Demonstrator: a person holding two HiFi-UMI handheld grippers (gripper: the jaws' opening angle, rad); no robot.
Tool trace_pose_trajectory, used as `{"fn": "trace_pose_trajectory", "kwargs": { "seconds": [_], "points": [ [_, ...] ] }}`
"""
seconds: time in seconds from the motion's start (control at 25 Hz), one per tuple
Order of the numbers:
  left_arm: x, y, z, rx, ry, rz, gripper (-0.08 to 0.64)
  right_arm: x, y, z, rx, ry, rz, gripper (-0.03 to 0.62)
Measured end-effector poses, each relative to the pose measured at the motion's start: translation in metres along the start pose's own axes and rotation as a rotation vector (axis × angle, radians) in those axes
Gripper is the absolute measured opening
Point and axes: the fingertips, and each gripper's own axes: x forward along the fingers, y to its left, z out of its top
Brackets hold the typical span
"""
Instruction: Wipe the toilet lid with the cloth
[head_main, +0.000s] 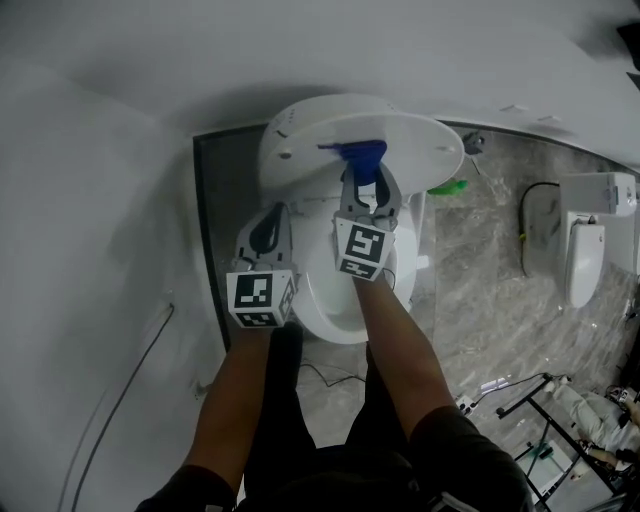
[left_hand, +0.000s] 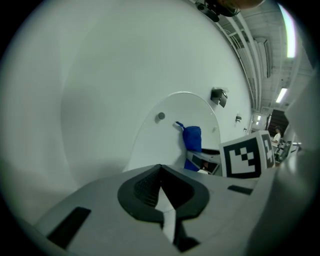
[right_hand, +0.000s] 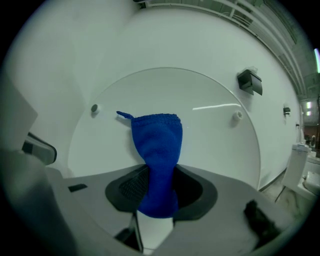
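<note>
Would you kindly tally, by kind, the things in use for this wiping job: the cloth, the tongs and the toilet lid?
Blue cloth: 1
Tongs: 2 (left tongs shut with nothing between them, right tongs clamped on the cloth)
Raised toilet lid: 1
Total: 4

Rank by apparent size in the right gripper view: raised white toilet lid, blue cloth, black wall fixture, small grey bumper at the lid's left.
1. raised white toilet lid
2. blue cloth, enlarged by nearness to the camera
3. black wall fixture
4. small grey bumper
</note>
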Motion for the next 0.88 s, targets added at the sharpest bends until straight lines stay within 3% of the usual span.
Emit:
{"fn": "trace_pose_trajectory", "kwargs": {
  "seconds": [0.36,0.52,0.72,0.88],
  "points": [
    [0.027,-0.070,-0.006,0.003,0.008,-0.054,0.006,-0.018,-0.107,-0.023,0.018,0.039,-0.172,0.137],
    [0.038,-0.087,-0.002,0.007,-0.010,-0.064,0.006,-0.024,-0.137,-0.027,0.003,0.043,-0.189,0.137],
    [0.036,-0.080,0.001,0.000,-0.042,-0.038,0.006,-0.036,-0.122,-0.020,-0.006,0.009,-0.127,0.137],
    [0.018,-0.051,-0.005,-0.006,-0.046,0.006,0.006,-0.044,-0.063,-0.011,0.002,-0.018,-0.016,0.137]
  ]
}}
